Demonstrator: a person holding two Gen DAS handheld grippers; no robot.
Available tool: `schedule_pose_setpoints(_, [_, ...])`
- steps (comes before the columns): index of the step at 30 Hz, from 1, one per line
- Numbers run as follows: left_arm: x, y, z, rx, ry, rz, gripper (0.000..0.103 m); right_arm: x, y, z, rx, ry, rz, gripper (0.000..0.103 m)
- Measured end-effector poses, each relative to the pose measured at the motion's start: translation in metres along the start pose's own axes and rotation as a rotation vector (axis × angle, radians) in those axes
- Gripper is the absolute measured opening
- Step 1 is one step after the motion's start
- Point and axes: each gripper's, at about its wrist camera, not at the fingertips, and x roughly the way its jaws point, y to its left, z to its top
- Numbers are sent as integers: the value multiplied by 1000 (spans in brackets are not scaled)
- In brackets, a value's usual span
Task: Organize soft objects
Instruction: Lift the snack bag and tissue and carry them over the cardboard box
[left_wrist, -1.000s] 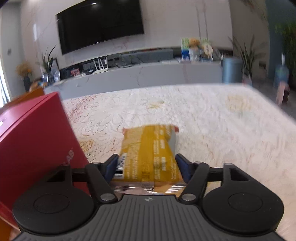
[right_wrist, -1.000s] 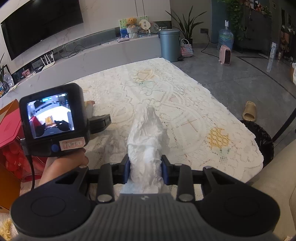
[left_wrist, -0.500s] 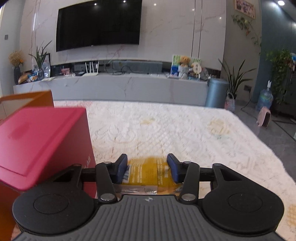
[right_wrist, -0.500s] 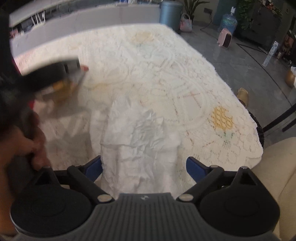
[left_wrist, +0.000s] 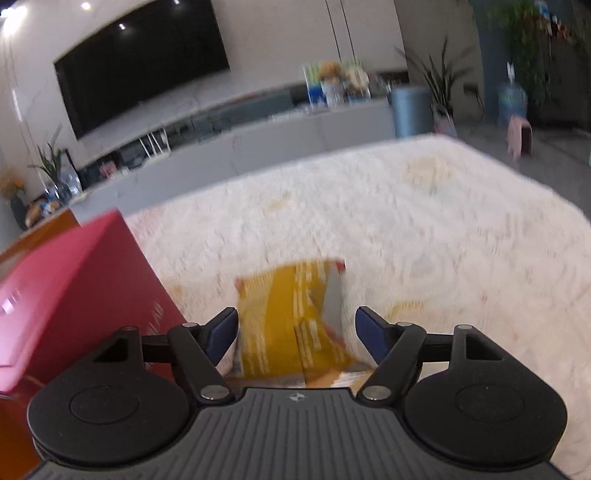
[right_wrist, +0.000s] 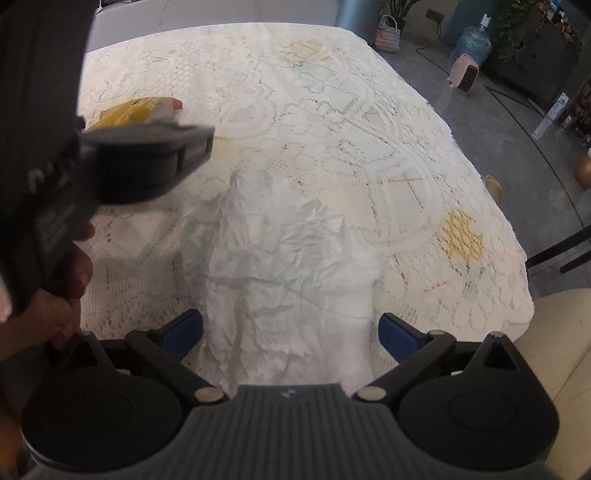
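Observation:
A yellow snack packet (left_wrist: 291, 317) lies on the lace tablecloth (left_wrist: 406, 229) between the fingers of my left gripper (left_wrist: 297, 334), which is open with a gap on each side of the packet. The packet also shows in the right wrist view (right_wrist: 136, 110), beyond the left gripper's body. A crumpled white soft bag (right_wrist: 284, 273) lies on the cloth between the fingers of my right gripper (right_wrist: 290, 334), which is wide open and not touching it.
A red box (left_wrist: 74, 295) stands just left of the left gripper. The left gripper's body (right_wrist: 110, 162) and the hand holding it fill the left of the right wrist view. The table edge (right_wrist: 517, 258) runs along the right.
Both grippers have opened. The right one let go of the white bag, which now lies spread on the cloth. The left one let go of the yellow packet.

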Motion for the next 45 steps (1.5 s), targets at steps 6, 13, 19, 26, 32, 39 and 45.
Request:
schedule_pose_setpoints(6, [4, -7, -11, 2, -23, 33, 91, 0, 1, 0, -4, -4, 5, 100])
schedule_pose_setpoints(13, [3, 15, -10, -157, 12, 9, 62, -4, -4, -2, 22, -27, 89, 71])
schedule_pose_setpoints(19, [-9, 23, -6, -208, 29, -68, 56, -13, -6, -2, 30, -76, 153, 31])
schedule_pose_setpoints(26, [-43, 25, 1, -196, -27, -151, 56, -33, -33, -7, 166, -181, 212, 25])
schedule_pose_setpoints(32, [-79, 33, 18, -196, -91, -154, 56, -49, -40, -11, 190, -237, 241, 25])
schedule_pose_setpoints(39, [-109, 64, 36, -232, -109, -168, 56, -80, -25, -13, 123, -336, 256, 24])
schedule_pose_setpoints(45, [-157, 125, 43, -242, -223, -105, 56, -128, -14, -16, 117, -500, 226, 24])
